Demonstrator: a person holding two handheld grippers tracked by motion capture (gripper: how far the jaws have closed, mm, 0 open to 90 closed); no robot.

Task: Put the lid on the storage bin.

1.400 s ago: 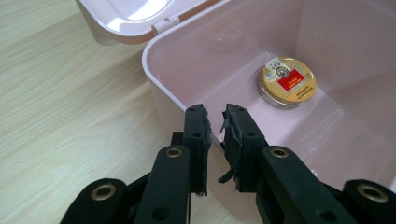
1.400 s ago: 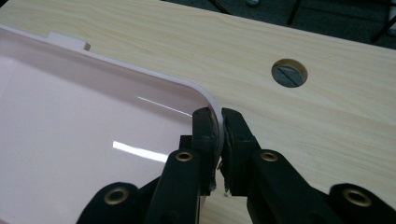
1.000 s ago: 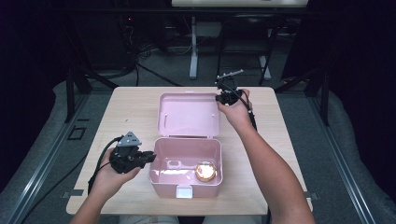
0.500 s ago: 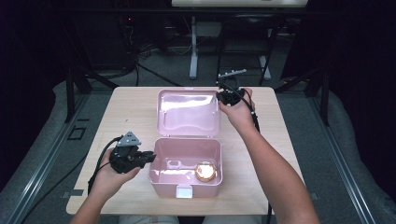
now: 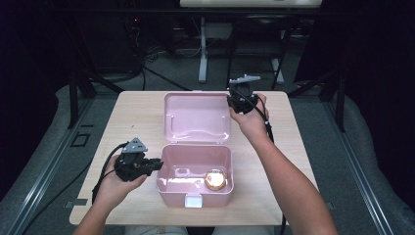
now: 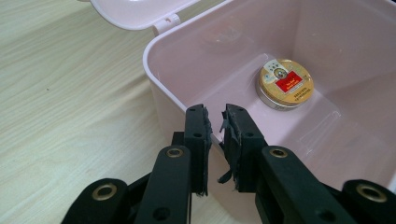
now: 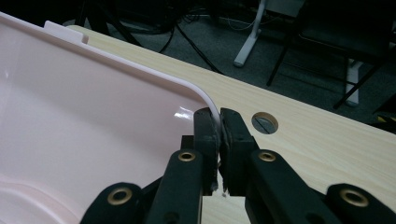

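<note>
Left tool (image 5: 155, 164) sits nearest, at the left wall of the pink box (image 5: 169, 185), its jaws a little apart and straddling the box rim in the left gripper view (image 6: 214, 120), gripping nothing firmly that can be seen. Compared with a second ago it has not moved; the left hand (image 5: 111, 186) rests at the same spot on the surface (image 5: 137, 117).

Inside the box, on its floor toward the right, lies a round gold tin (image 5: 216, 179) with a red label (image 6: 285, 84), apart from the walls.

Beyond the box the lid (image 5: 195, 117) lies flung open, hinged to the box's far edge and spread back over the surface. Right tool (image 5: 235, 101) is closed on the lid's far right corner, the rim pinched between its jaws in the right gripper view (image 7: 219, 122). Since the earlier frames the right hand (image 5: 252, 117) has shifted only slightly, and the lid looks a touch more raised at that corner.

A round cable hole (image 7: 264, 122) sits in the surface just past that tool. Farther off, on the dark floor, stand a white stand leg (image 5: 202, 49), cables (image 5: 156, 73) and black frame legs (image 5: 78, 83).
</note>
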